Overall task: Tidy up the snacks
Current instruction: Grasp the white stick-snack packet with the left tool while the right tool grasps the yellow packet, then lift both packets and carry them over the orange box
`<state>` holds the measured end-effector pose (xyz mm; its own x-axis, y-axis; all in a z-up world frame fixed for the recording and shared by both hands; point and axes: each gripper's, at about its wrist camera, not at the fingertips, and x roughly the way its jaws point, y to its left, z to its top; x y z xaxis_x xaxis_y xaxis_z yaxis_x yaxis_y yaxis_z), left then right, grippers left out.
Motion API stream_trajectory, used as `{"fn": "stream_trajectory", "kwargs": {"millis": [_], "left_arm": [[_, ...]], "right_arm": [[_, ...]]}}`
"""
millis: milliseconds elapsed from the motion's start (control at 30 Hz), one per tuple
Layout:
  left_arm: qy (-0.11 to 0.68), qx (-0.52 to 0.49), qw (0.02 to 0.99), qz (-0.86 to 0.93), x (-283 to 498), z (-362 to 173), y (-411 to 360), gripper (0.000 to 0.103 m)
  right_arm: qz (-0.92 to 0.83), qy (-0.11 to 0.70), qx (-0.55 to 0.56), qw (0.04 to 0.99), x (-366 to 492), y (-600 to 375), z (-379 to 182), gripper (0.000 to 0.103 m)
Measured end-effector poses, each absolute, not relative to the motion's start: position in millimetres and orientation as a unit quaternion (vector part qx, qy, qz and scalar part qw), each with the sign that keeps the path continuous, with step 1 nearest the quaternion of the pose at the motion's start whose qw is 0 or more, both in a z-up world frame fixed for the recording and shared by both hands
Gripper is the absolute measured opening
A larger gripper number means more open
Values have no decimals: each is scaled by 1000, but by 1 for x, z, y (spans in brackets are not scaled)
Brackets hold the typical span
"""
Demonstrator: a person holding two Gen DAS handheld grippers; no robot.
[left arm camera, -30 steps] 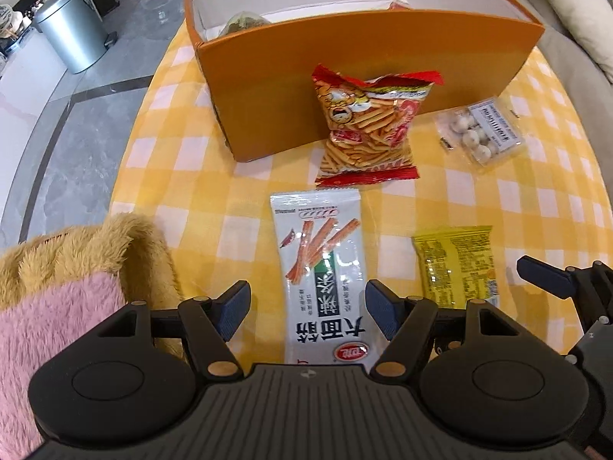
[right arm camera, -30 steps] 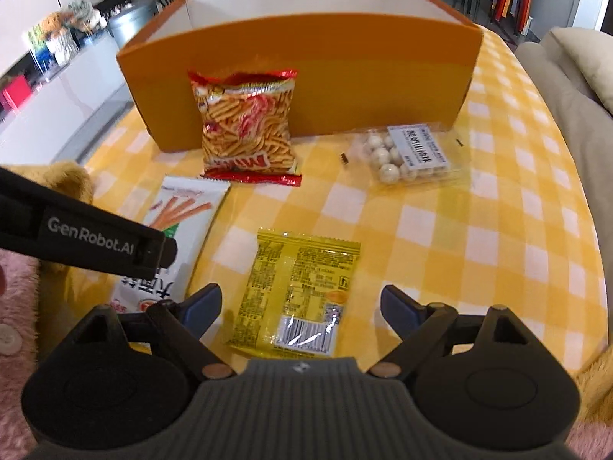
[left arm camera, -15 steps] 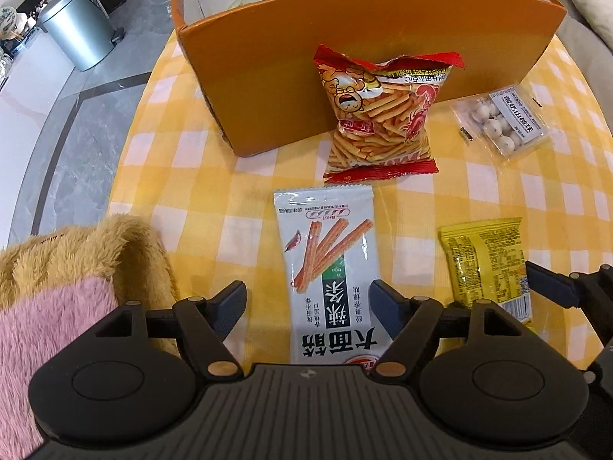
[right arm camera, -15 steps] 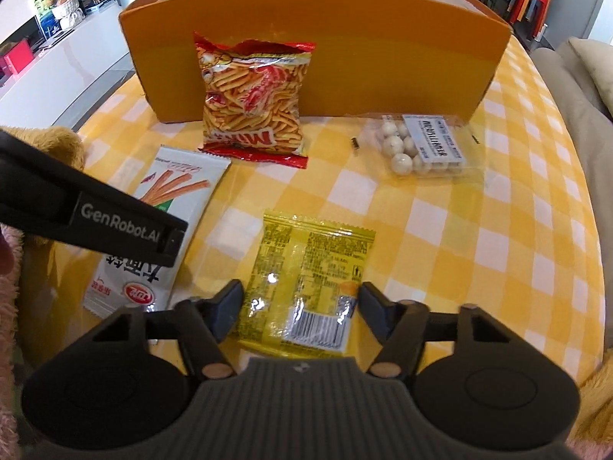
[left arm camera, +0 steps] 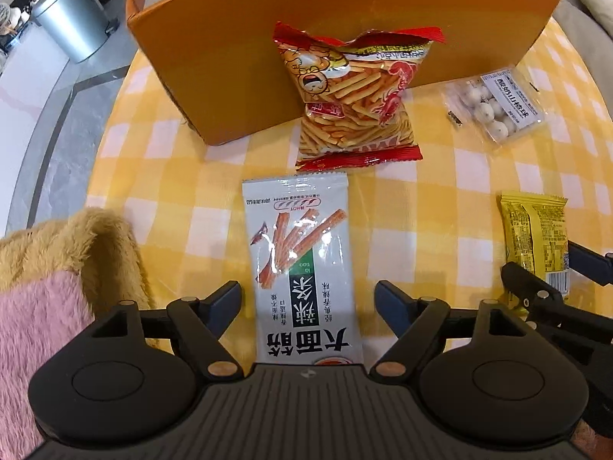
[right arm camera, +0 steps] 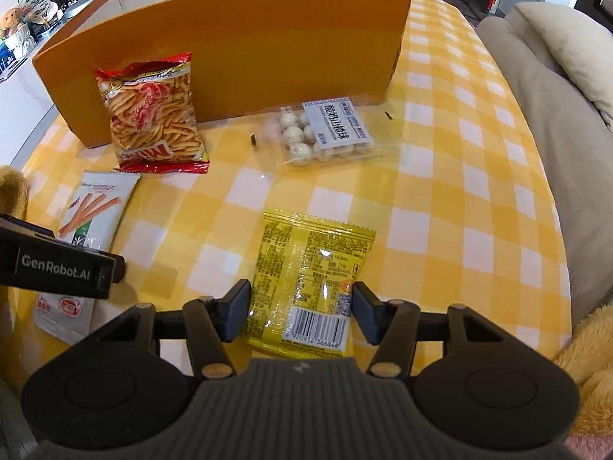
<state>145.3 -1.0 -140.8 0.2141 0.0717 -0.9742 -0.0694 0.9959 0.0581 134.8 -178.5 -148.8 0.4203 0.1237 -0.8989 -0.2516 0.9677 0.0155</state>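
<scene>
While the yellow-and-white checked tablecloth (right arm camera: 452, 191) spreads under everything, the orange box (right arm camera: 245, 46) stands at the far side of it as the largest thing, its long wall facing both cameras and its white inside only partly visible from the right wrist view; a fluffy tan and pink blanket (left arm camera: 57, 268) bunches at the near left edge of the table, and a grey metal bin (left arm camera: 72, 19) stands on the floor beyond; a red bag of stick snacks (left arm camera: 356, 96) leans upright against the box wall, its lower seam on the cloth; just in front of it lies a white packet of spicy strips (left arm camera: 302, 260), flat, its near end reaching back between the fingers of the left gripper (left arm camera: 308, 306), whose jaws stand wide apart on either side of the packet without touching it; to the right of the red bag, near the box, a clear tray of white balls (right arm camera: 325, 134) rests flat with a white label on top; nearer the camera lies a yellow packet (right arm camera: 310, 280), barcode end toward the right gripper (right arm camera: 300, 312), whose jaws are parted and sit close against the packet's two side edges, though whether the pads actually press on it cannot be told.
</scene>
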Motion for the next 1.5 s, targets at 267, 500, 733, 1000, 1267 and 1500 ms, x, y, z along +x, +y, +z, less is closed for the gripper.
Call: {"fn": "stream_trajectory", "kwargs": {"millis": [267,500,733,1000,1267,1500], "left_arm": [[619,-14,785,22,142,-136,4,59],[615,-11,788,8,140,-131,3,55],[611,-9,792,-2,135,-132,-1,55],[601,-19,799,-16,132,-123,-6,54],[580,-33,814,-31,123,-102,-5,54],[550,-48,832,-49,116,-78,-7,54]], "right_arm": [[116,523,-70,841,134,-174,-149,56],[118,526,-66,840,133,-174,-149,60],[121,530,-63,837,133,-174,-150,64],[130,527,-55,838,131,-176,-147,51],[115,506,-26,855,126,-189,-134,51],[110,463,-16,879,117,-196,-109,51]]}}
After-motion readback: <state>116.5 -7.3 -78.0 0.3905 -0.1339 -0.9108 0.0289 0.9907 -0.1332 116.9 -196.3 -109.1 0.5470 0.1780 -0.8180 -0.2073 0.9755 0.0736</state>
